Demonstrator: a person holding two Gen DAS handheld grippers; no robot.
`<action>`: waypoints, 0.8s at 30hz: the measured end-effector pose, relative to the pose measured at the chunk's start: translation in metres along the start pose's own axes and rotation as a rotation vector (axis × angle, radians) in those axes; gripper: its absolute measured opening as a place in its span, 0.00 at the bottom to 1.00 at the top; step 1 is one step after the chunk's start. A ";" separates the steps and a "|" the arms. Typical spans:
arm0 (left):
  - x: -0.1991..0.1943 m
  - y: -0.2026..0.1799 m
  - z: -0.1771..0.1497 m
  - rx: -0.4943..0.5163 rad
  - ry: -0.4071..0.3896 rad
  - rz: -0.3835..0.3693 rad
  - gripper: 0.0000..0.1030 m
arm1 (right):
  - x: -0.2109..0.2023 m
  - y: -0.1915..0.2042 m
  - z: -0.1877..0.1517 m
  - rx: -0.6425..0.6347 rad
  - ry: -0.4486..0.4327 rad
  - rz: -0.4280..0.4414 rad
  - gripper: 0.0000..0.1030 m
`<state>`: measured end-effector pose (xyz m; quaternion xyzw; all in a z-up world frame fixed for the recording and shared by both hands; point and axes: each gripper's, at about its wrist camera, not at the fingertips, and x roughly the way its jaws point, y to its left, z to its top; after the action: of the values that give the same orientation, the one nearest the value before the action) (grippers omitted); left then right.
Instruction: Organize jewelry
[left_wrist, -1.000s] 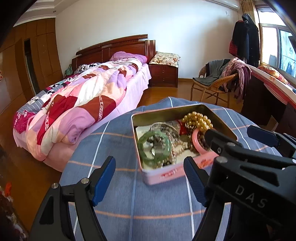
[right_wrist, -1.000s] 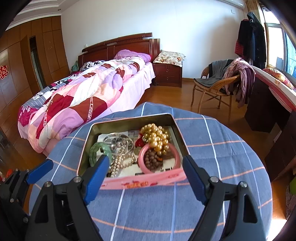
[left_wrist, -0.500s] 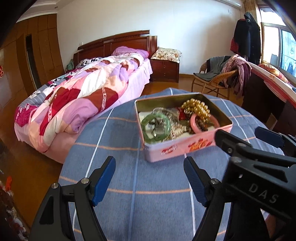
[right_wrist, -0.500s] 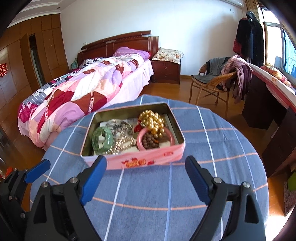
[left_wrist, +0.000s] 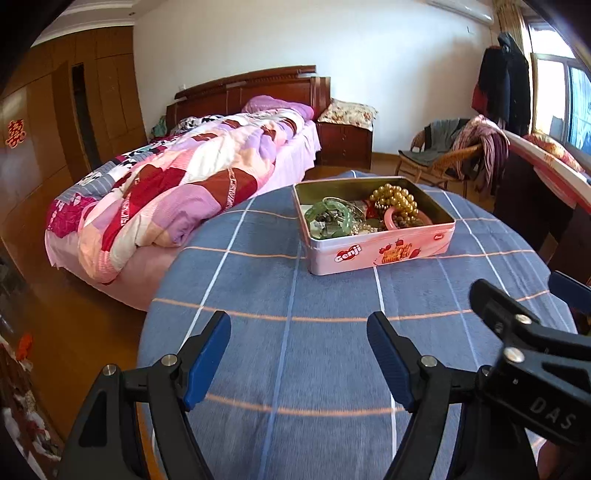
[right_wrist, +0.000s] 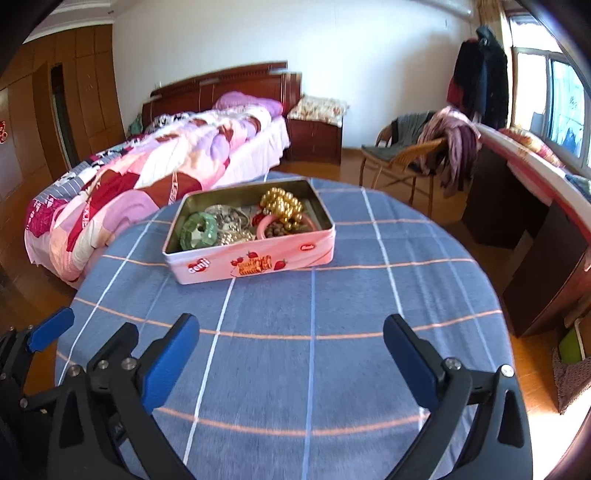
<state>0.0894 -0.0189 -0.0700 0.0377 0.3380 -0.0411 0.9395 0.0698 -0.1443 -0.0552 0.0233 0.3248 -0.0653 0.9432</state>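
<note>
The open pink rectangular biscuit tin (right_wrist: 255, 254), heaped with a green bangle (right_wrist: 198, 232), a pink bangle (left_wrist: 404, 218) and a gold bead strand (right_wrist: 282, 205), sits on the blue checked bench (right_wrist: 314, 332), above centre in the right wrist view and right of centre in the left. Its long side faces both tools. The right tool (right_wrist: 291, 354), its jaws just having widened to full spread with nothing between them, lines up nearer the tin's middle; the left tool (left_wrist: 299, 354), also open and empty, sits lower left of it.
</note>
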 end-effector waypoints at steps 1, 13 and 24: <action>-0.003 0.002 -0.001 -0.009 -0.006 0.001 0.75 | -0.008 0.000 -0.001 -0.003 -0.022 -0.009 1.00; -0.065 0.019 0.009 -0.041 -0.197 0.075 0.85 | -0.068 0.007 0.008 0.019 -0.195 -0.011 1.00; -0.085 0.028 0.017 -0.098 -0.257 0.029 0.89 | -0.091 0.016 0.019 0.002 -0.291 -0.009 1.00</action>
<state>0.0376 0.0117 -0.0009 -0.0089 0.2159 -0.0154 0.9762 0.0126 -0.1206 0.0158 0.0129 0.1848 -0.0727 0.9800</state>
